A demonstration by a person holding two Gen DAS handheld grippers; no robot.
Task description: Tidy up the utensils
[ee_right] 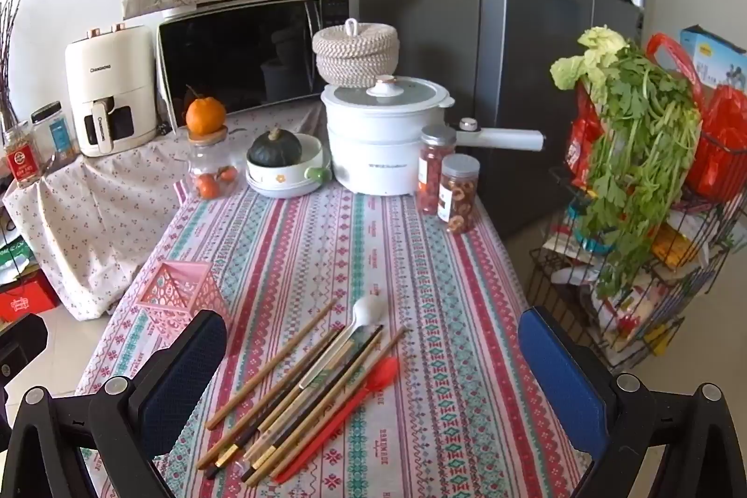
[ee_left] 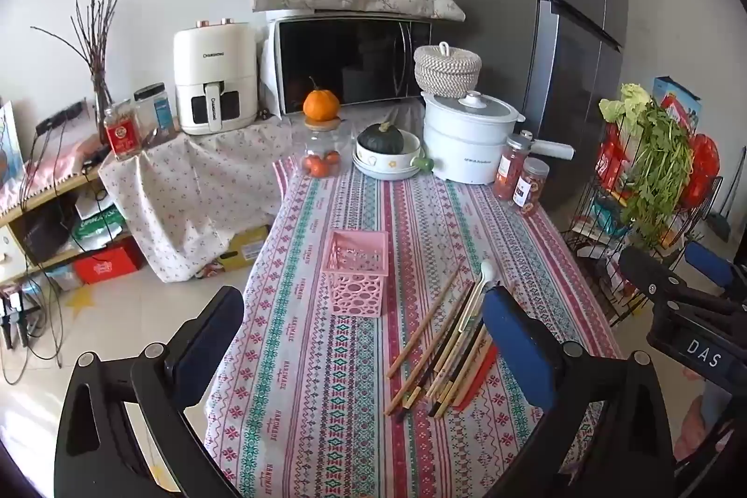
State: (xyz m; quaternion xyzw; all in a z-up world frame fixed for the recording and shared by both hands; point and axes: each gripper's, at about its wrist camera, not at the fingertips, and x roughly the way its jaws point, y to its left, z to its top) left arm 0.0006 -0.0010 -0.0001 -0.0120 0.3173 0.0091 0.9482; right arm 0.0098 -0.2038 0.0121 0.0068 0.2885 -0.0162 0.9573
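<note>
Patterned woven tablecloth (ee_right: 397,246), perforated pink plastic basket (ee_left: 357,271), slender wooden chopsticks (ee_right: 299,395), both grippers' fingers released

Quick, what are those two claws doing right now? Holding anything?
Left claw: open, holding nothing.
Right claw: open, holding nothing; the chopsticks lie on the table below it.
</note>
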